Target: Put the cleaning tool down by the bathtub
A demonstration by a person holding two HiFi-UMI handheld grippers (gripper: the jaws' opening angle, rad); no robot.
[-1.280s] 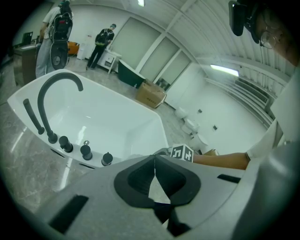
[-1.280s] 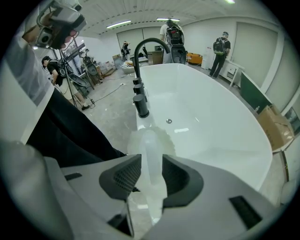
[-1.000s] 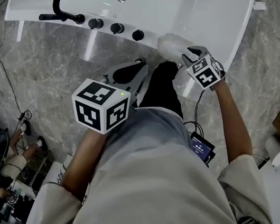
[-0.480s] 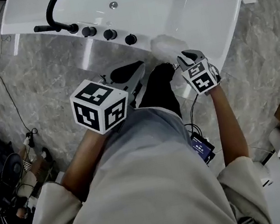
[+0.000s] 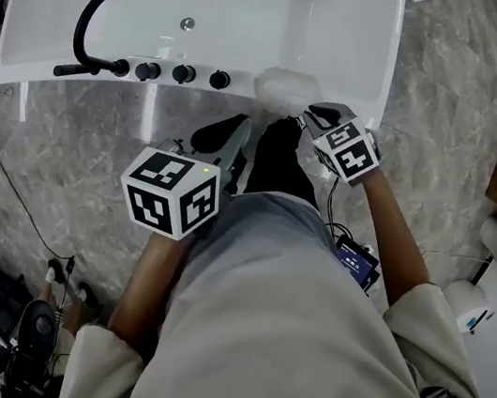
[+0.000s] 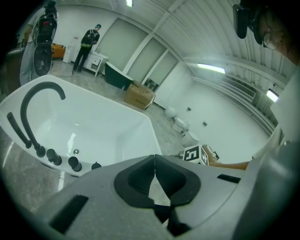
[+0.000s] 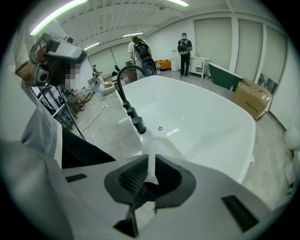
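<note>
The cleaning tool (image 5: pixel 281 87) lay on the bathtub (image 5: pixel 311 11) rim just ahead of your right gripper (image 5: pixel 323 116), whose jaws had just been narrowing, empty; your left gripper (image 5: pixel 238 128), jaws together, sat farther off

A loose, pale beige shirt (image 5: pixel 254 335) with wide, elbow-length sleeves (image 5: pixel 78 395). Dark trousers (image 5: pixel 282 163) below it. A small black device (image 5: pixel 357 262) with a lit bluish screen sits at the hip, with a thin cable (image 5: pixel 333 216) looping off it.
</note>
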